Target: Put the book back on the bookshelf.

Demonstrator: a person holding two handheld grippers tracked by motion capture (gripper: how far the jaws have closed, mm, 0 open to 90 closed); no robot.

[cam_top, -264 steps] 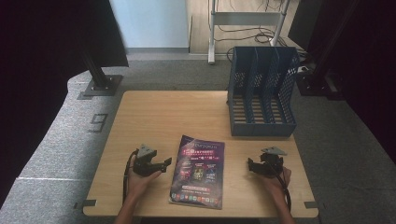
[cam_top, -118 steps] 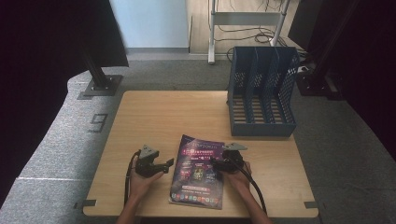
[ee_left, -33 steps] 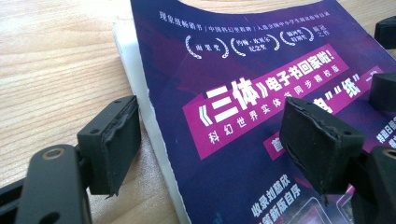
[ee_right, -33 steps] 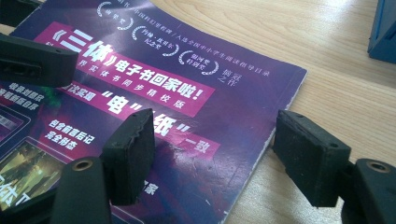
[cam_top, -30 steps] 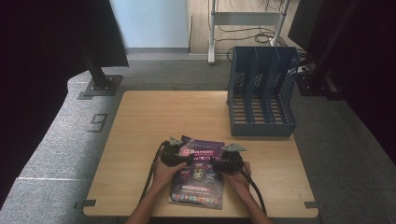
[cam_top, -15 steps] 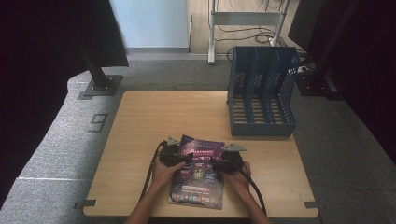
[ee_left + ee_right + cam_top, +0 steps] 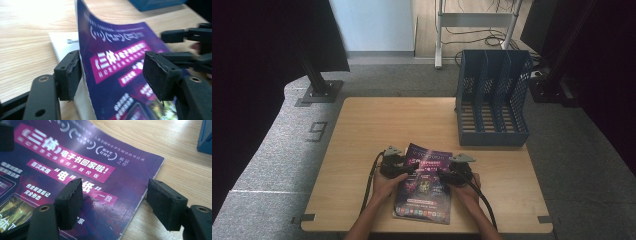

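**Both grippers at the magazine's edges**

The wooden bench (image 7: 377, 125) carries a blue file rack (image 7: 492, 100) at its far right and a purple magazine (image 7: 424, 185) near the front edge. The magazine's left cover edge curls up off a white page, apparently lifted. The left gripper (image 7: 112, 75) has its jaws spread wide astride that raised edge. The right gripper (image 7: 113, 202) is also wide, straddling the magazine's right edge, one jaw over the cover, one over bare wood.
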